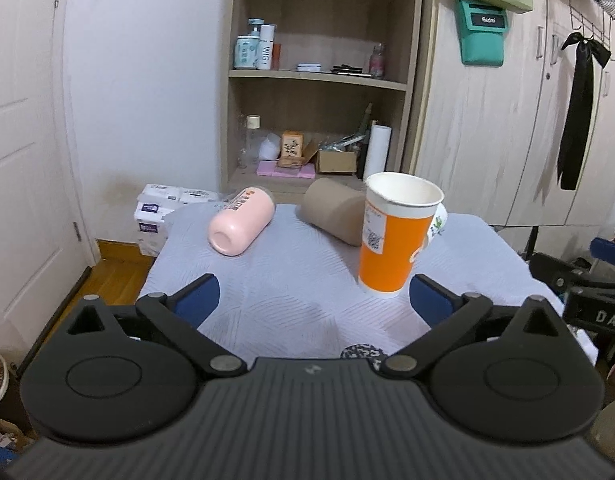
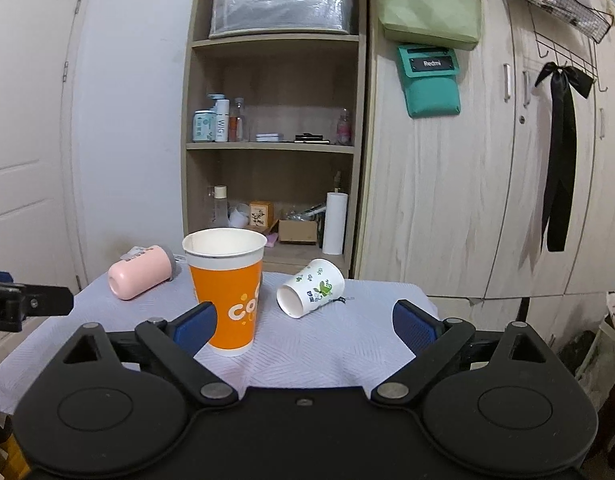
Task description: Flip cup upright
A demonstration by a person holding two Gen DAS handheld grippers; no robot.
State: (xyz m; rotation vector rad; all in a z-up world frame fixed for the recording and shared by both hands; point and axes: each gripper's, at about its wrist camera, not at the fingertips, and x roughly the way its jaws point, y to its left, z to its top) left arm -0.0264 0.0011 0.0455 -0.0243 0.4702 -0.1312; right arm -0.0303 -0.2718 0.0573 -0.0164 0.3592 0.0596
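Standing upright mid-worktop (image 2: pixel 347 360): orange cup (image 2: pixel 231 292), just ahead of your right tool (image 2: pixel 303 322); both tools spread apart, holding nothing; pink cup (image 2: pixel 141 276), brown cup (image 1: pixel 335 212) and white leaf-print cup (image 2: pixel 309 294) lie tipped around it; left tool (image 1: pixel 313 300) near.

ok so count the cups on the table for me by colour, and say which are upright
Orange cup: 1, upright
Pink cup: 1, on its side
Brown cup: 1, on its side
White cup with green print: 1, on its side
Total: 4 cups
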